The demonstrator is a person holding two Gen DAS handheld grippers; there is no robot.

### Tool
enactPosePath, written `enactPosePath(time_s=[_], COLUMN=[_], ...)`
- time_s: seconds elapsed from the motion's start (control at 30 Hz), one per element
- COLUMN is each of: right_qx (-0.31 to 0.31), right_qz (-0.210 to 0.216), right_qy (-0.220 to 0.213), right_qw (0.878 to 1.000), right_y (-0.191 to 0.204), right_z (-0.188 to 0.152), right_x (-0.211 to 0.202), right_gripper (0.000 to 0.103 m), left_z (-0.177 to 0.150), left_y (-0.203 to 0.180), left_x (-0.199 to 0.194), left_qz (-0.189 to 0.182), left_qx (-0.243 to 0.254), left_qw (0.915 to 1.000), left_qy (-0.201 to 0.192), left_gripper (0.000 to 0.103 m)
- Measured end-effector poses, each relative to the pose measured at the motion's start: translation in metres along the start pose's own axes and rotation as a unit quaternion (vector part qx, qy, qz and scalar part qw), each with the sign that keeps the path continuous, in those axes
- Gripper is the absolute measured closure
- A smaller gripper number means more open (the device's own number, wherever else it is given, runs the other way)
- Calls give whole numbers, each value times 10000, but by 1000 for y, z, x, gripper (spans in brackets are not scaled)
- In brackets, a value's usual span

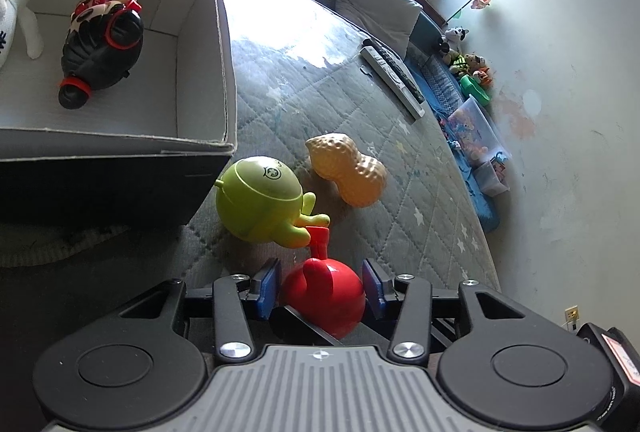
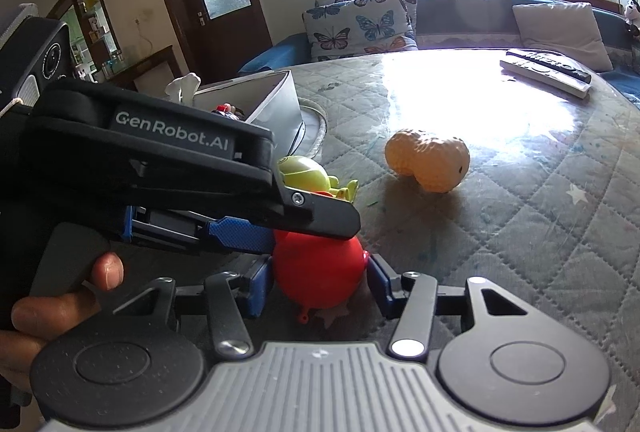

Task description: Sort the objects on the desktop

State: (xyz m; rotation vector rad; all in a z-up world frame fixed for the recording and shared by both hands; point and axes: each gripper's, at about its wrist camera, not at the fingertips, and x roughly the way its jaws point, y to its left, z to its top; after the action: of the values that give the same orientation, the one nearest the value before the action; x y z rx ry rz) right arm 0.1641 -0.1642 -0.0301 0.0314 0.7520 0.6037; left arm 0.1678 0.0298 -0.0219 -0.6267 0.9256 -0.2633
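Handover of the red toy [image 1: 322, 294] between my two grippers.
Left gripper [image 1: 322, 288] spread, pads clear; right gripper [image 2: 316, 286] pinching it. Next: carry to box [image 1: 224, 72].

Glossy plastic red toy [image 1: 324, 292] on quilted cloth cover [image 1: 400, 168].

We see a glossy red toy [image 1: 324, 296] between our left claw's [image 1: 322, 288] blue pads [image 1: 269, 282]. Just beyond it lies a lime-green toy [image 1: 260, 204], then a tan, dimpled peanut [image 1: 346, 168]. The cloth [image 1: 420, 192] underneath is grey-green, quilted in diamonds with pale stars. Far left, a black-and-red figure [image 1: 100, 46] lies in the white box [image 1: 200, 44].
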Motion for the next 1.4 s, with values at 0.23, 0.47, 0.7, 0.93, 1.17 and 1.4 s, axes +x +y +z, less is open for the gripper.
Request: enactPosePath(time_s=[0.23,0.47,0.7,0.93,1.17,1.4], right_qx=[-38,-149,-258,-287,-270,-213], right_qz=[83,208,285,321,329,343], right_qy=[10,51,92,107,105,92], right_qw=[10000,9997,9992,9990,9990,9991], right_y=[7,16,25,29,29,27], right_z=[-4,-7,-10,-10,-10,-10], right_x=[-7,-10,-10,-9,-8,-8], right_gripper=[52,54,54,54,54,54], left_z=[-9,-17,-19,-17,-15,-16], left_y=[-8,-5,6,12,13,12], left_x=[-9,-19,-28,-30,-30,-35], left_qz=[197,327,285,239,248,257], left_qx=[189,233,25,-143,-230,-255], left_qw=[9996,9992,9995,9996,9994,9993], left_qy=[-24,-85,-97,-72,-44,-68], left_gripper=[55,55,55,56,56,57])
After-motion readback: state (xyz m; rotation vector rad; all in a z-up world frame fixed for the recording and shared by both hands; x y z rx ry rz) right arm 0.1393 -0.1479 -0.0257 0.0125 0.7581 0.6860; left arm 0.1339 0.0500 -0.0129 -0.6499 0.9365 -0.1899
